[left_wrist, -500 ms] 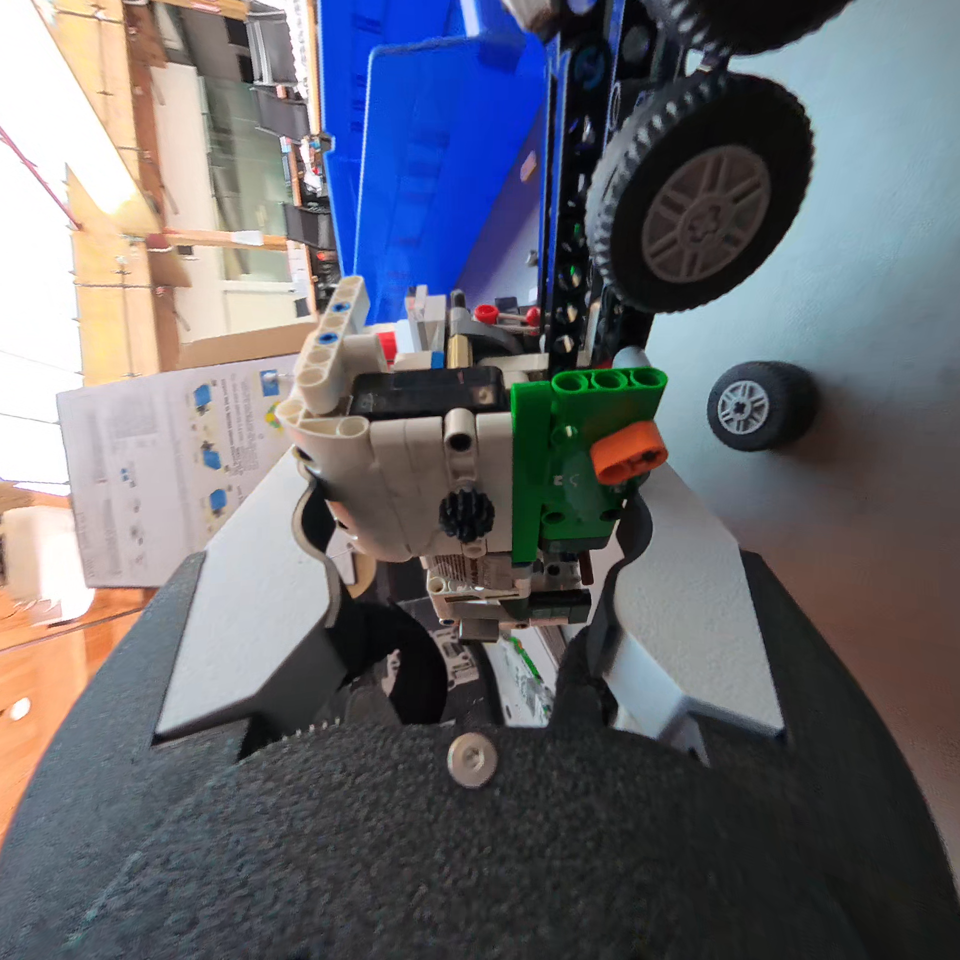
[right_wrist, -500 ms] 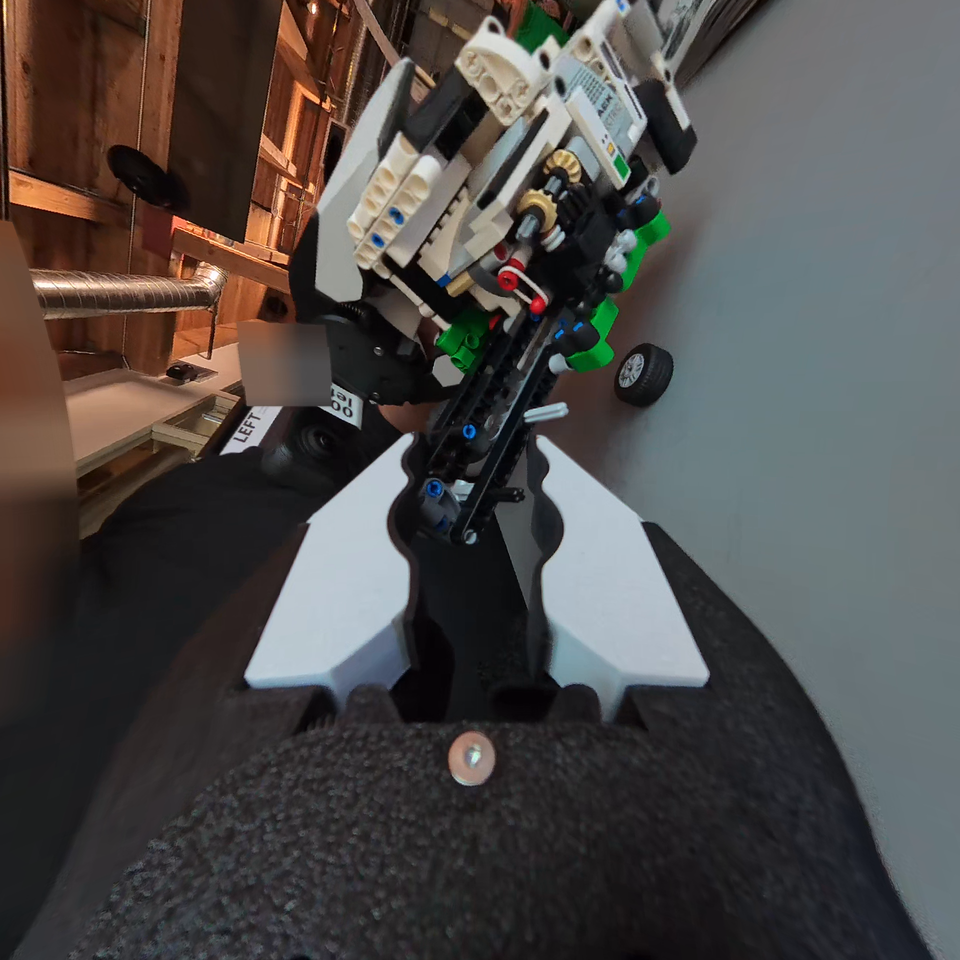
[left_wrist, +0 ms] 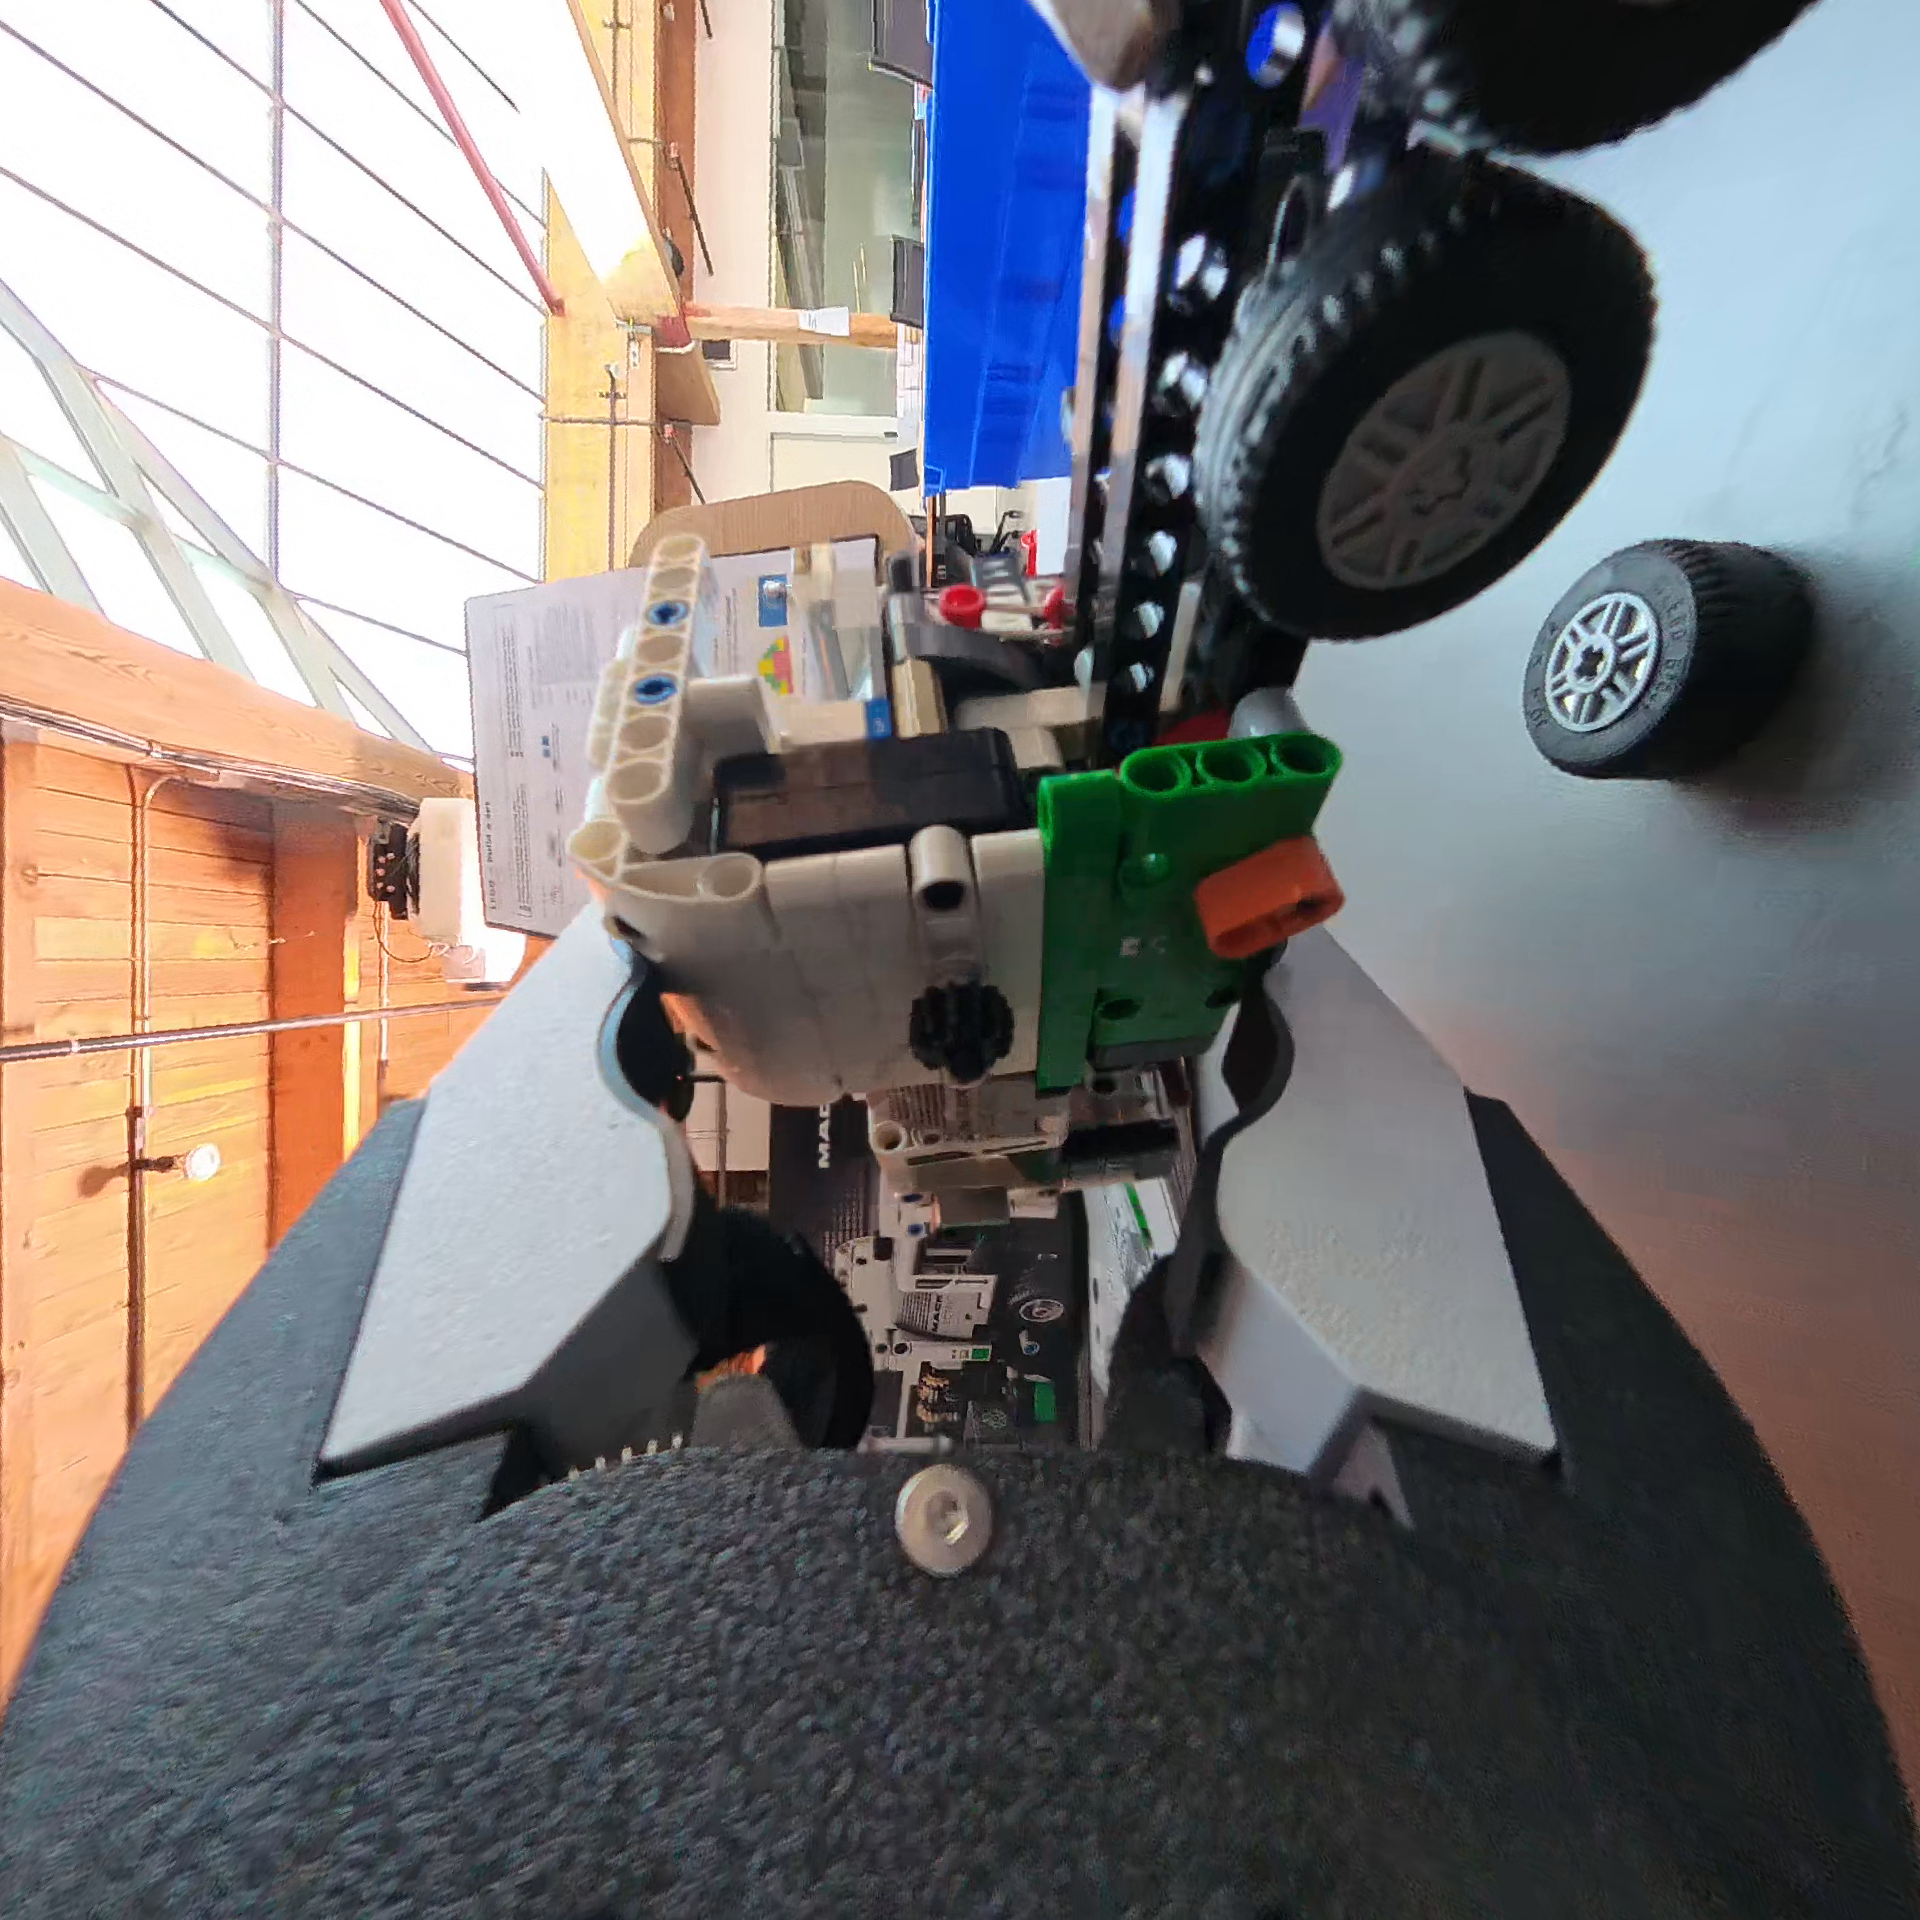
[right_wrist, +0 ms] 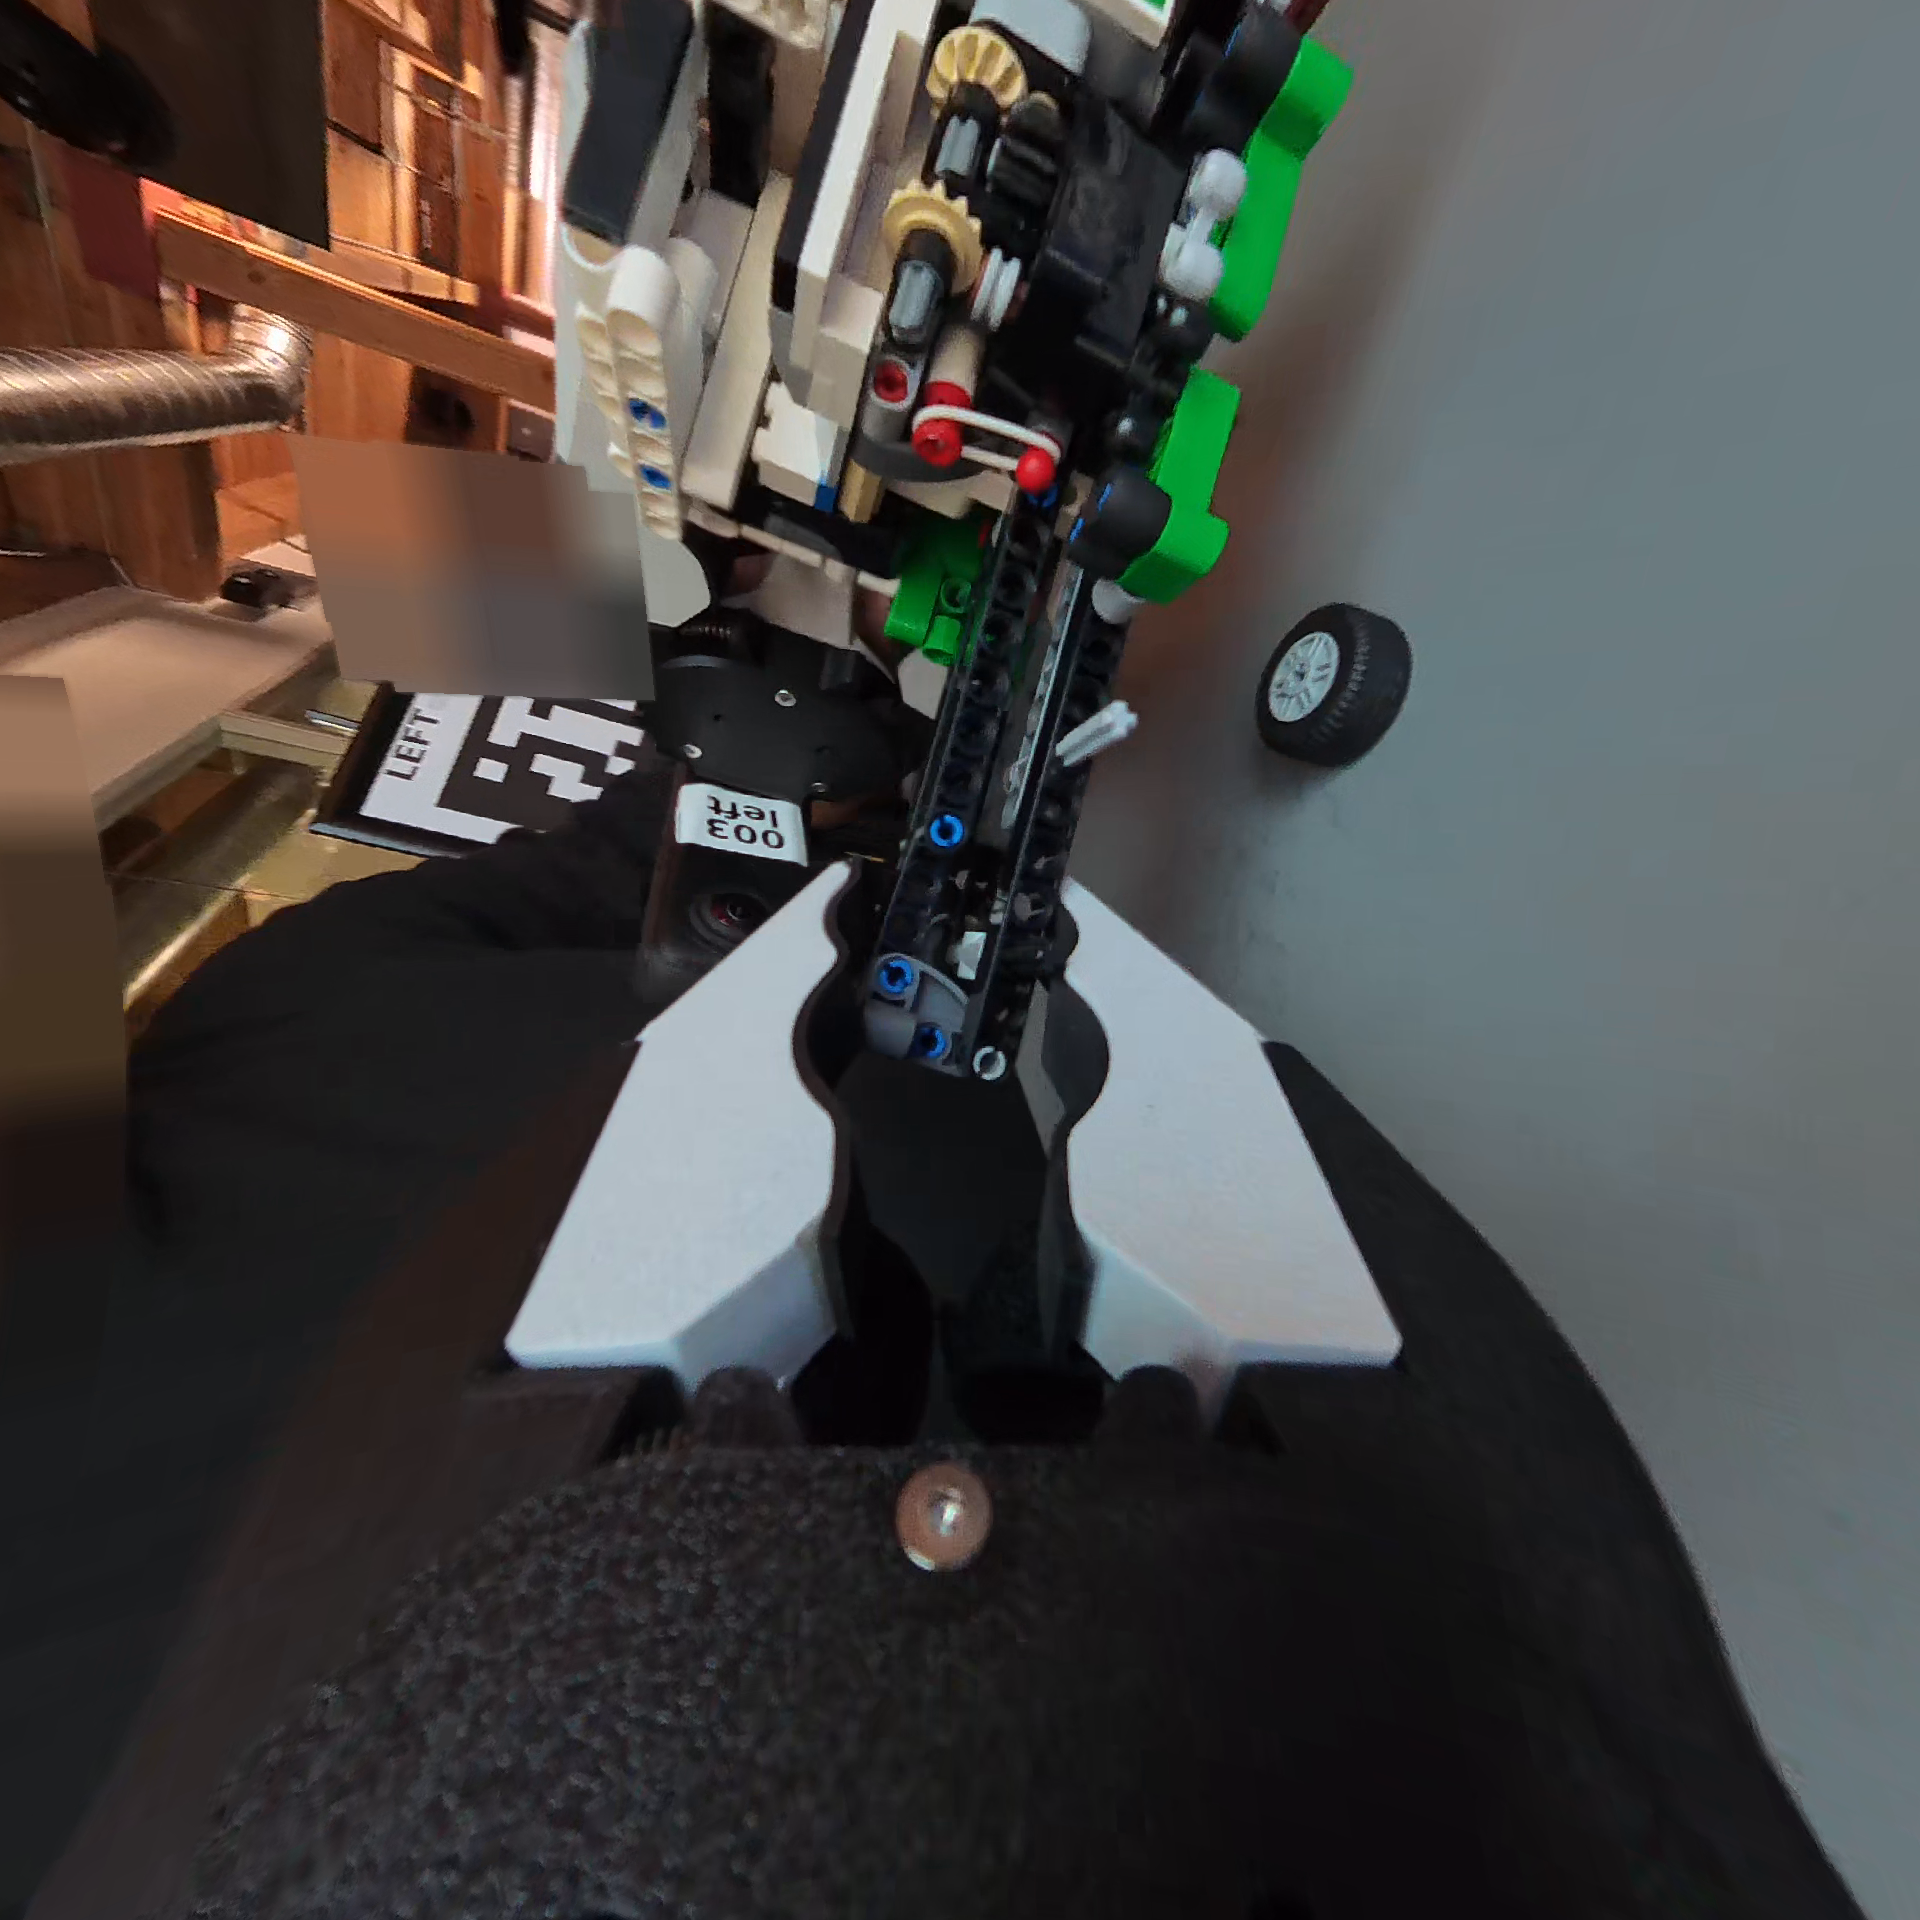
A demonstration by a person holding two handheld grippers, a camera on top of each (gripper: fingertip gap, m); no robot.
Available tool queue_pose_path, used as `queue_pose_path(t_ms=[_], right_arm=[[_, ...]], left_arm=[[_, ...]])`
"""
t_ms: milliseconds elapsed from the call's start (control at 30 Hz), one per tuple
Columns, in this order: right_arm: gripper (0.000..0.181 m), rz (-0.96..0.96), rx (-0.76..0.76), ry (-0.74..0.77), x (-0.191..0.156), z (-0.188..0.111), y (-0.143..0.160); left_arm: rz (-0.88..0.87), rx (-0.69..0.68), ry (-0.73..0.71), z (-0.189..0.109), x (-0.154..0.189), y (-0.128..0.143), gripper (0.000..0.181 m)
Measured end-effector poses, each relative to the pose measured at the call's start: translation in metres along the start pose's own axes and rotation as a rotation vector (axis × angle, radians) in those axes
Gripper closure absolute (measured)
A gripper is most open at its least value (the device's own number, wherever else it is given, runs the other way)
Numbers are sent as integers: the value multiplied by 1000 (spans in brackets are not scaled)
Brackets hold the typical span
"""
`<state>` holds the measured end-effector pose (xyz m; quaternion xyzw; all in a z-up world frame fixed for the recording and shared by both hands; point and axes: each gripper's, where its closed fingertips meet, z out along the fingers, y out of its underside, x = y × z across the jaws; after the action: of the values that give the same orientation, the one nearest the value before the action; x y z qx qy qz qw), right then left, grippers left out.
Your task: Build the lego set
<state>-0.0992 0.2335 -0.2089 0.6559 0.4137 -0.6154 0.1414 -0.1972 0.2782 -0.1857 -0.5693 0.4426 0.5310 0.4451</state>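
Two grippers gripped truck model (left_wrist: pixel 935 914) above tabletop (left_wrist: pixel 1714 1039): left gripper (left_wrist: pixel 935 1049) pinched cab, right gripper (right_wrist: pixel 951 997) pinched chassis. Loose wheel (left_wrist: pixel 1662 655) lay beside model. Advice: steady model, keep axle reachable.

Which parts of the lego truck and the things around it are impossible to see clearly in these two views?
- Lego truck: its far end is cut off by the top edge in both views.
- Mounted wheel: blurred in the left wrist view.
- Instruction booklet: mostly hidden behind the truck, left wrist view.
- Left gripper: its fingers are covered by the truck in the right wrist view.
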Motion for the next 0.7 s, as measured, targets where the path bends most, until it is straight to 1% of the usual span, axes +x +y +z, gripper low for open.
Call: queue_pose_path(t_ms=[33, 167, 300, 433, 633, 700], right_arm=[[153, -17, -7, 35, 3, 0, -2], [154, -42, -91, 98, 7, -1, -9], [155, -20, -165, 114, 9, -1, -24], [156, -4, -180, 133, 17, 1, -43], [157, -5, -185, 117, 25, 11, -48], [157, -25, -185, 146, 31, 10, -51]], left_arm=[[-7, -1, -3, 0, 1, 1, 74], [2, 18, -83, -3, 0, 4, 73], [-31, -25, -44, -1, 4, 15, 73], [10, -54, -29, -4, 10, 28, 76], [17, -72, -6, -11, 17, 39, 77], [17, -72, 14, -14, 21, 41, 81]])
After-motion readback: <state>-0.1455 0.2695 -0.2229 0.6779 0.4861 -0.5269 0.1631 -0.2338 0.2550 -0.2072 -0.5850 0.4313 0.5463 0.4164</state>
